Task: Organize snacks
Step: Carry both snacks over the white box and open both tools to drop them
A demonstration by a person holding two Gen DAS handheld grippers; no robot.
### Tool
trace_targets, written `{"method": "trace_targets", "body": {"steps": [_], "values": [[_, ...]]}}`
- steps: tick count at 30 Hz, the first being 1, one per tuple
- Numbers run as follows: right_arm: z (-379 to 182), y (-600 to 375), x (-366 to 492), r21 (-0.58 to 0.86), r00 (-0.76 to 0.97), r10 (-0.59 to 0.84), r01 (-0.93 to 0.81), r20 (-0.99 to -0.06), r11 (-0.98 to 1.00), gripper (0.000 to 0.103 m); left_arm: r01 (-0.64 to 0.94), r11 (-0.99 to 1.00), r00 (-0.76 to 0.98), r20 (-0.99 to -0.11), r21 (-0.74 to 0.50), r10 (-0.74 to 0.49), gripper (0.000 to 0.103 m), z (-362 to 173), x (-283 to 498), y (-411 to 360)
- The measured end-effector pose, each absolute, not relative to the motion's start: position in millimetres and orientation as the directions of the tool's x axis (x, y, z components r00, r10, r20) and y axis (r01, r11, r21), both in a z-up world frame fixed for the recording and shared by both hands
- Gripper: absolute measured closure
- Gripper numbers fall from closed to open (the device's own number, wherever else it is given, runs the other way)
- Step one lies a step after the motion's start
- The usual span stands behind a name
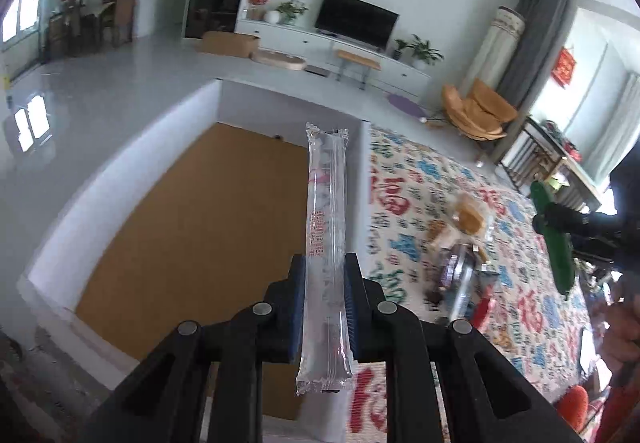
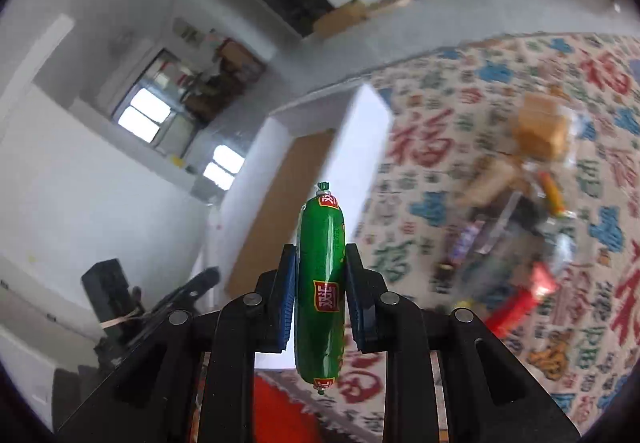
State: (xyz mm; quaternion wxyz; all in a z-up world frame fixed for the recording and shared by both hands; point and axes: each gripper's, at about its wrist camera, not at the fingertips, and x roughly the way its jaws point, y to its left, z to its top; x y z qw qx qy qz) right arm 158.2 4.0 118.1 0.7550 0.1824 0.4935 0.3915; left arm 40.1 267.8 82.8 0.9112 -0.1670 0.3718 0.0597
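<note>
My left gripper is shut on a long clear plastic snack stick and holds it above a white box with a brown cardboard floor. My right gripper is shut on a green sausage with red labels, held in the air beside the same white box. The green sausage and the right gripper also show at the right edge of the left wrist view. A blurred pile of snacks lies on the patterned cloth; it shows in the right wrist view too.
A cloth with red, blue and green characters covers the table right of the box. Behind are a TV cabinet, a cardboard carton and an orange chair. The left gripper's body shows low left in the right wrist view.
</note>
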Motion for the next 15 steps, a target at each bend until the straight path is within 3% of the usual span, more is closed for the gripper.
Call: {"method": "trace_targets", "body": {"steps": [7,11,15], "values": [[106.2,147.9,131.8,0.608,0.082,0.782,-0.581,-0.618,0.542,0.079,-0.380,0.920,0.638,-0.748,-0.098,0.184,0.086,54.9,27.5,307.7],[88.0,186.1,118.1,0.518,0.103,0.731,-0.640,-0.674,0.568,0.079,-0.392,0.919,0.622,-0.749,-0.043,0.230,0.085,46.7,30.1,307.7],[71.0,199.4,119.1,0.526,0.091,0.726,-0.629,-0.681,0.572,0.079,-0.397,0.918,0.610,-0.746,0.003,0.266,0.085,41.1,32.8,303.7]]}}
